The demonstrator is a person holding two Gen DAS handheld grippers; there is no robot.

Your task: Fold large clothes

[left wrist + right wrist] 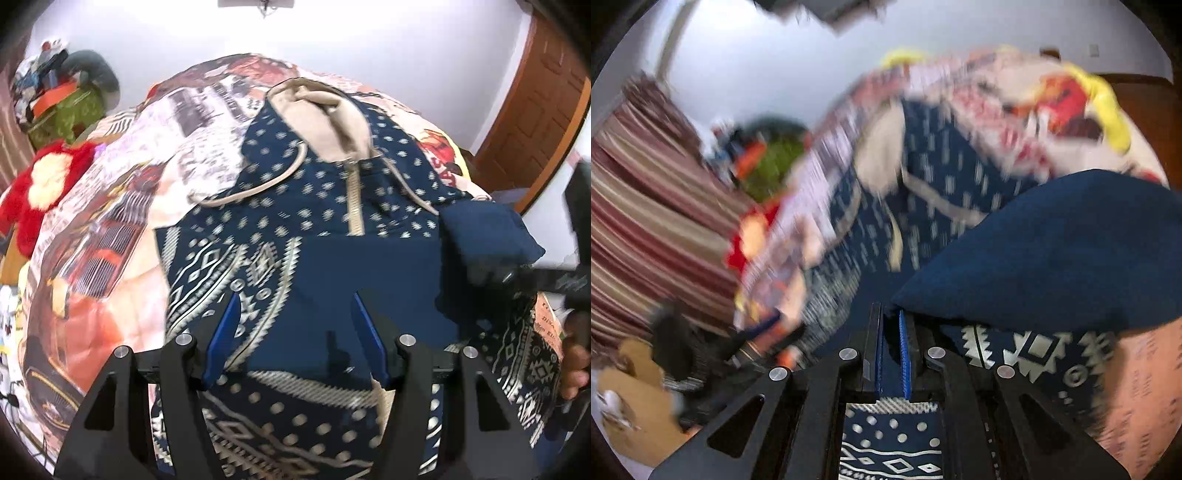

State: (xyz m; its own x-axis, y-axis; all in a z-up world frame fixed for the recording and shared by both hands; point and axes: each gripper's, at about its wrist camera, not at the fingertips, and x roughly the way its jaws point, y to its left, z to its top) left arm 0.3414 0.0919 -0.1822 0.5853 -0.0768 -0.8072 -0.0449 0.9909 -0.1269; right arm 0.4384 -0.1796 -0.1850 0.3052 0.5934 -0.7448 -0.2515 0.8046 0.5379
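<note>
A navy hooded garment with white patterns, beige hood and beige zipper lies spread on the bed. My left gripper is open, its blue pads hovering above the garment's middle, holding nothing. My right gripper is shut on a plain navy sleeve and lifts it over the garment body; in the left wrist view the sleeve hangs at the right. The right wrist view is motion-blurred.
A printed quilt covers the bed. A red plush toy and a pile of things lie at the far left. A wooden door stands at right. A striped curtain hangs left.
</note>
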